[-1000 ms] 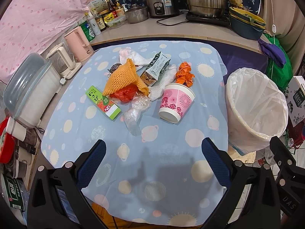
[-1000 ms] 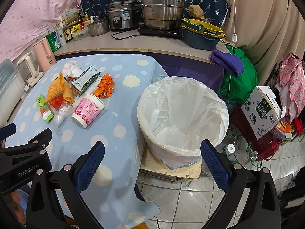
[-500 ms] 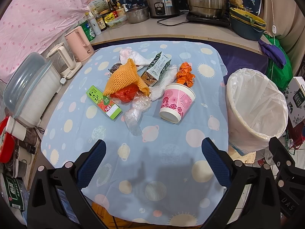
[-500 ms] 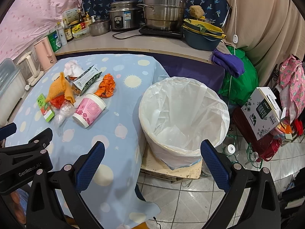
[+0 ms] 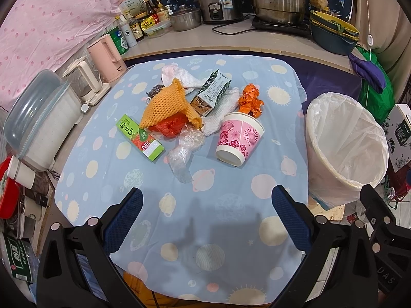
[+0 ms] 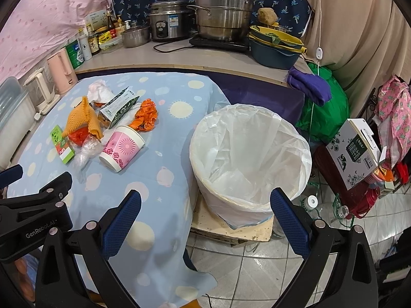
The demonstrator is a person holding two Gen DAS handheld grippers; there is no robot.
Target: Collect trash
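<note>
On the pale blue sun-patterned tablecloth (image 5: 108, 169), left to right: a green wasabi box (image 5: 140, 137), orange foam netting (image 5: 168, 105), crumpled clear plastic (image 5: 186, 148), and a tipped pink flowered paper cup (image 5: 240, 138) (mouth pointing away). The white-lined waste bin (image 6: 250, 159) stands beside the table. The left gripper (image 5: 206, 222) and right gripper (image 6: 205, 224) are both spread wide, empty.

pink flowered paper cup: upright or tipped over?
Tipped. The pink flowered paper cup lies on its side on the blue tablecloth, white base facing the camera and its mouth toward the crumpled orange wrapper.
</note>
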